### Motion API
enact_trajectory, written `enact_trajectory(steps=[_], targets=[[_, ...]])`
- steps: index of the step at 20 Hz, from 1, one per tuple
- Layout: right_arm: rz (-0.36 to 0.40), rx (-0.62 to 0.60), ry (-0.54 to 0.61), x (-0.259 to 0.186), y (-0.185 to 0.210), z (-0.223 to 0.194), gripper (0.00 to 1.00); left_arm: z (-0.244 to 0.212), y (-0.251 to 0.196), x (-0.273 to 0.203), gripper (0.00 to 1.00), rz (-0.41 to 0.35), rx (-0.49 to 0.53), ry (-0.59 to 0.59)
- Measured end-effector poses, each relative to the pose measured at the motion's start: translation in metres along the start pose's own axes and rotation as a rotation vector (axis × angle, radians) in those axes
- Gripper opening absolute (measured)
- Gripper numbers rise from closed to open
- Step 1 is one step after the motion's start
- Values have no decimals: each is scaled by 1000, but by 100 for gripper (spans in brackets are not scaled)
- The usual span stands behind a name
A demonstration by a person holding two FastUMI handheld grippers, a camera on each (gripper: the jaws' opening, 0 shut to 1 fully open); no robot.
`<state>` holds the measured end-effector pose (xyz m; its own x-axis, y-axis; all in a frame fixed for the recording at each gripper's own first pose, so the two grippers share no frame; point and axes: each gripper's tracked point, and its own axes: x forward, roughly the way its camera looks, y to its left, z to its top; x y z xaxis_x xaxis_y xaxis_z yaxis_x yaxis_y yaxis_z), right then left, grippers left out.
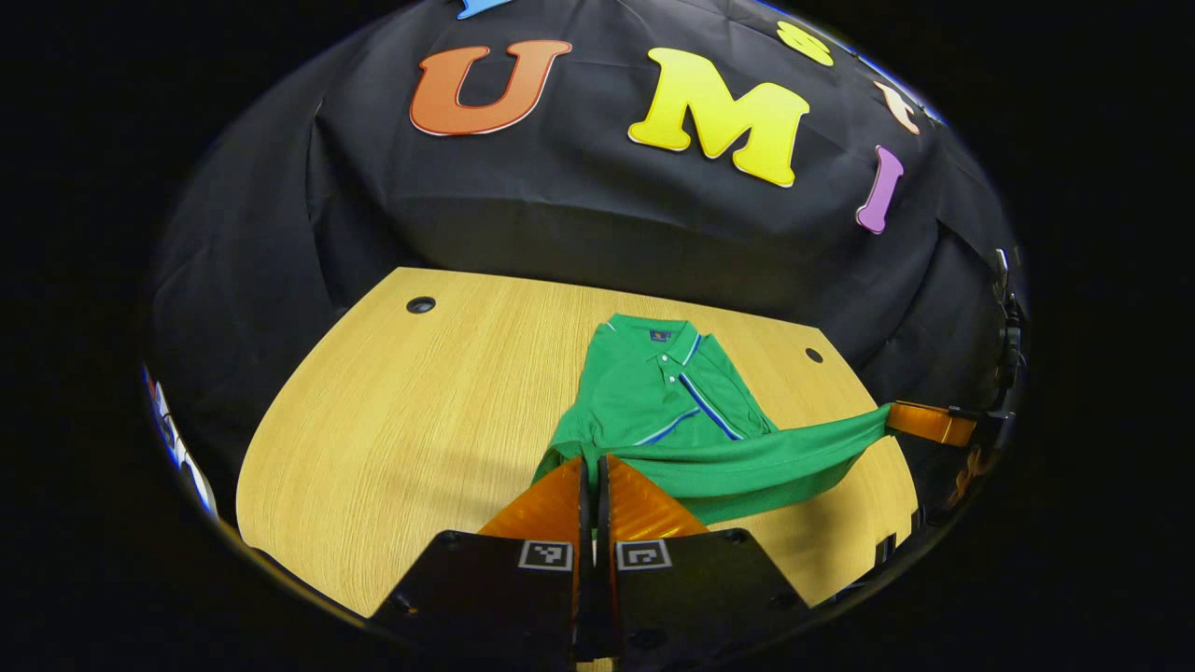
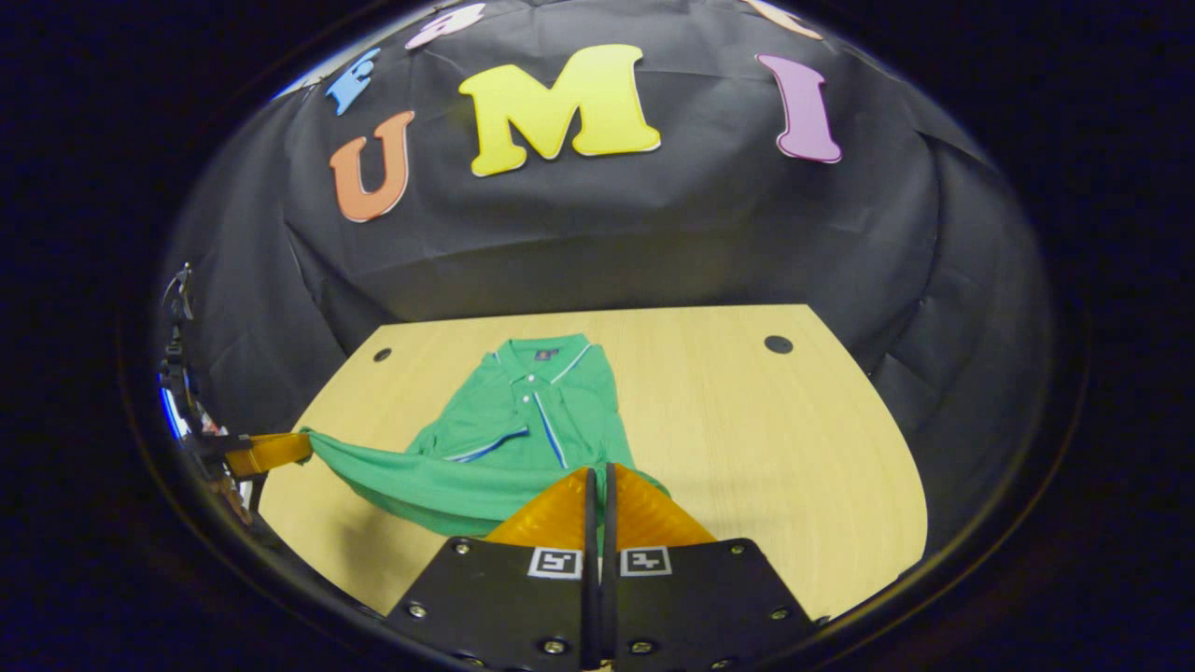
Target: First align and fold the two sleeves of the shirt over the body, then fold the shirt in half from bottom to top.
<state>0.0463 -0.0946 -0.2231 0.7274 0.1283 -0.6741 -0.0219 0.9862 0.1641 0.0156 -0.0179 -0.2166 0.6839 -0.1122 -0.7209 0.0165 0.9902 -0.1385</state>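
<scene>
A green polo shirt with blue and white stripes lies on the wooden table, collar toward the booth's back wall, both sleeves folded over its body. My left gripper is shut on the shirt's bottom hem at one corner. The other corner of the hem is stretched to the right, where the right gripper pinches it. In the right gripper view the shirt lies ahead, my right gripper is shut on its hem, and the left gripper holds the far corner at the left. The hem hangs lifted between them.
The table has round cable holes near its back corners. Black cloth closes the booth behind and beside the table. Bare wood spreads to the left of the shirt in the left gripper view.
</scene>
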Motion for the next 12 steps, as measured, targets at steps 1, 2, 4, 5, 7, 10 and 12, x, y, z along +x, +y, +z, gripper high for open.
enact_trajectory(steps=[1, 2, 4, 5, 7, 10, 12], targets=[[2, 6, -8, 6, -1, 9, 1, 8, -1, 8, 3, -1, -2, -7], [4, 11, -14, 13, -2, 16, 1, 17, -1, 14, 3, -1, -1, -12], [7, 20, -28, 29, -3, 31, 1, 31, 1, 27, 3, -1, 9, -25], [10, 22, -32, 36, -2, 38, 1, 38, 1, 35, 3, 0, 15, -31], [17, 23, -42, 53, -1, 53, 1, 52, 3, 51, 3, 6, 19, -40], [22, 23, -55, 79, -2, 73, 1, 74, 5, 78, 3, 10, 0, -52], [27, 35, -59, 99, -4, 88, 1, 88, 7, 97, 3, 9, -12, -57]])
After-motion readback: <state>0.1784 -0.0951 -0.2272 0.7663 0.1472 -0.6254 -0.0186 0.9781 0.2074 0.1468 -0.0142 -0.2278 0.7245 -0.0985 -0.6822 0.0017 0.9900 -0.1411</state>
